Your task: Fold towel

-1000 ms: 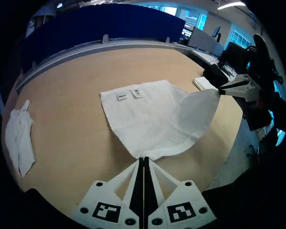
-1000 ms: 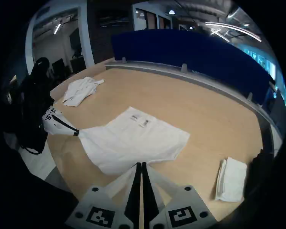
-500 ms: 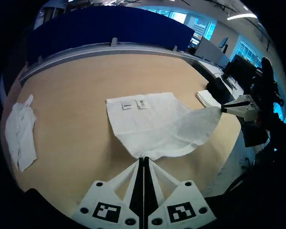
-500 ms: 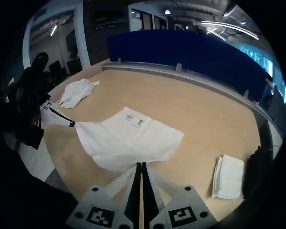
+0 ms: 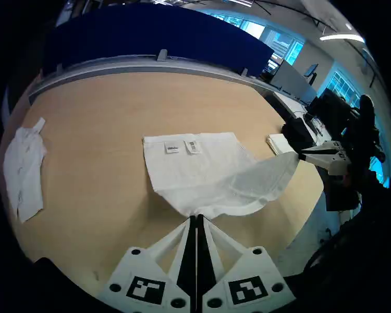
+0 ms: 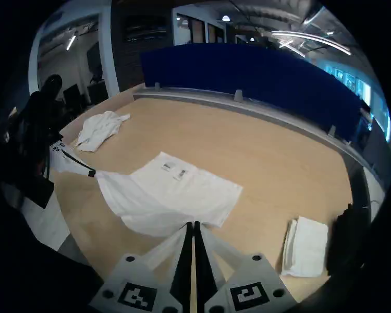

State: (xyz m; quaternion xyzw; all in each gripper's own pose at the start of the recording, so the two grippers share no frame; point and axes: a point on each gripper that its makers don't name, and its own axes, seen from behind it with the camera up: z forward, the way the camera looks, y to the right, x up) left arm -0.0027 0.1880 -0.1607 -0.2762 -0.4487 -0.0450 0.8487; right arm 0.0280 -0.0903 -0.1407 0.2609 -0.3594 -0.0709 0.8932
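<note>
A white towel lies spread on the wooden table, with two small labels near its far edge. My left gripper is shut on one near corner of it. In the left gripper view, my right gripper holds the other near corner off to the right, and the edge between the two is raised and sags. In the right gripper view the towel runs from my right gripper, shut on its corner, to the left gripper at the left.
A crumpled white cloth lies at one end of the table. A folded white towel rests at the other end. A blue partition stands along the far edge. Office chairs and desks stand beyond the table.
The raised part of the towel has come down and lies flatter. Both grippers have kept hold of their corners and drawn the near edge lower and a little back.
</note>
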